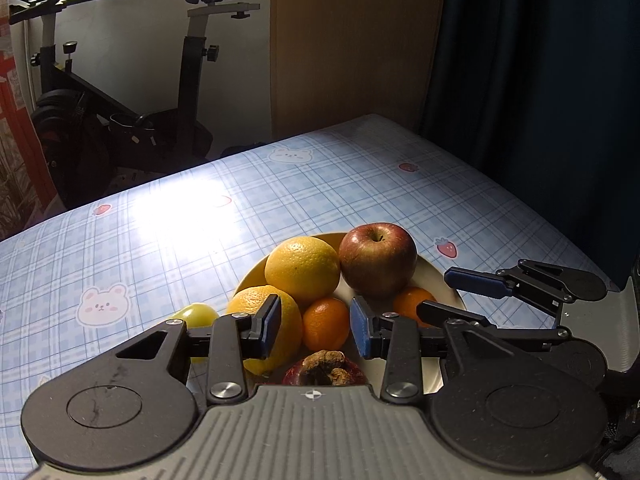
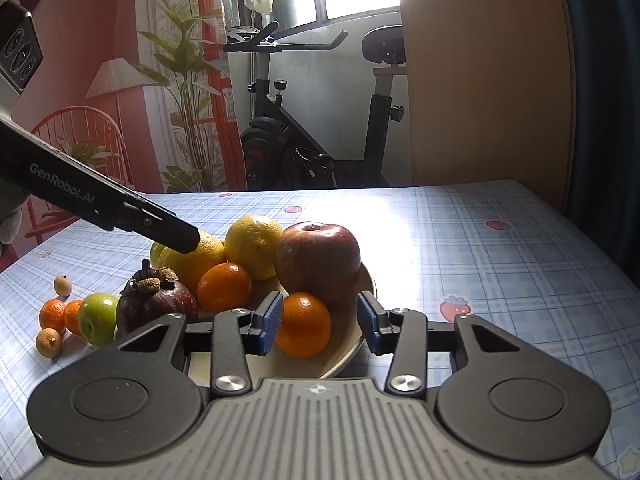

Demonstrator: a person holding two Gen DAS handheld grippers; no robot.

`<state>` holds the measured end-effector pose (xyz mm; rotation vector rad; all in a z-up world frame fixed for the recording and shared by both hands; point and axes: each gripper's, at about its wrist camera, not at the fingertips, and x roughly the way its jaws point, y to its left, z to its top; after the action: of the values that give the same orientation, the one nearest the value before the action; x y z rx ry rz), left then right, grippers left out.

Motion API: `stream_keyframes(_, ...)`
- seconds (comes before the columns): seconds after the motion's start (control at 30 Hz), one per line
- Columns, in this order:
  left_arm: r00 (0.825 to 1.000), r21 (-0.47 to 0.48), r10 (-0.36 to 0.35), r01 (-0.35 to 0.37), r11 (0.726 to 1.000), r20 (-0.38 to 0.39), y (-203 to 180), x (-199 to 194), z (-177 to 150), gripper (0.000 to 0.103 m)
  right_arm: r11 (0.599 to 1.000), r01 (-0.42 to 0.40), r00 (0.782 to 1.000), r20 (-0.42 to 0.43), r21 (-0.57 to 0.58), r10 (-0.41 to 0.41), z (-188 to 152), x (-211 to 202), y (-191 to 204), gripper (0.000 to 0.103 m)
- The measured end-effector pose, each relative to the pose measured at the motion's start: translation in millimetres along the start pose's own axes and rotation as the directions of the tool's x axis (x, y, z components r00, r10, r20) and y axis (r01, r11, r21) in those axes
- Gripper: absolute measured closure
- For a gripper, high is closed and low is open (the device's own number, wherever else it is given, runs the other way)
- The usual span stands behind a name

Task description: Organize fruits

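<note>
A cream plate point(image 1: 249, 276) point(image 2: 352, 354) on the blue checked tablecloth holds a red apple point(image 1: 378, 260) point(image 2: 318, 260), two big yellow citrus point(image 1: 302, 270) point(image 2: 252, 244), two tangerines and a dark mangosteen point(image 1: 324, 366) point(image 2: 156, 304) at its edge. My left gripper point(image 1: 314, 328) hangs open above the mangosteen and one tangerine point(image 1: 326, 324), gripping neither. My right gripper point(image 2: 320, 324) point(image 1: 436, 292) stands open around the other tangerine point(image 2: 304, 324); a gap shows at its right pad. One of the left gripper's fingers point(image 2: 176, 236) reaches over the citrus.
Beside the plate on the table lie a green apple point(image 2: 98, 318) point(image 1: 196, 314), two small tangerines point(image 2: 52, 314) and two longans point(image 2: 49, 343). An exercise bike point(image 2: 312, 140) stands beyond the far table edge, a dark curtain point(image 1: 540, 100) at the right.
</note>
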<state>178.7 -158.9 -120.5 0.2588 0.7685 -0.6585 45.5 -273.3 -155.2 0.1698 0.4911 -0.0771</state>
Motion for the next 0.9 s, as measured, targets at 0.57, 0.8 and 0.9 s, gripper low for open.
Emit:
stream_keyframes(0.57, 0.982, -0.252, 0.18, -0.161, 0.954, 0.056, 108.0, -75.9, -28.3, 0.063, 1.0, -0.012, 1.0, -0.007, 0.011, 0.012, -0.6, -6.4, 3.5, 0.059)
stream_keyframes(0.8, 0.971, -0.305, 0.232, -0.203, 0.931, 0.062, 141.1, -100.4, -33.7, 0.063, 0.994, -0.048, 0.998, -0.035, 0.1, 0.052, 12.5, -9.2, 12.9, 0.059)
stream_keyframes(0.9, 0.966, -0.311, 0.249, -0.216, 0.926, 0.071, 148.8, -106.9, -33.8, 0.063, 0.993, -0.084, 0.995, -0.038, 0.089, 0.087, 21.0, -9.3, 27.7, 0.059)
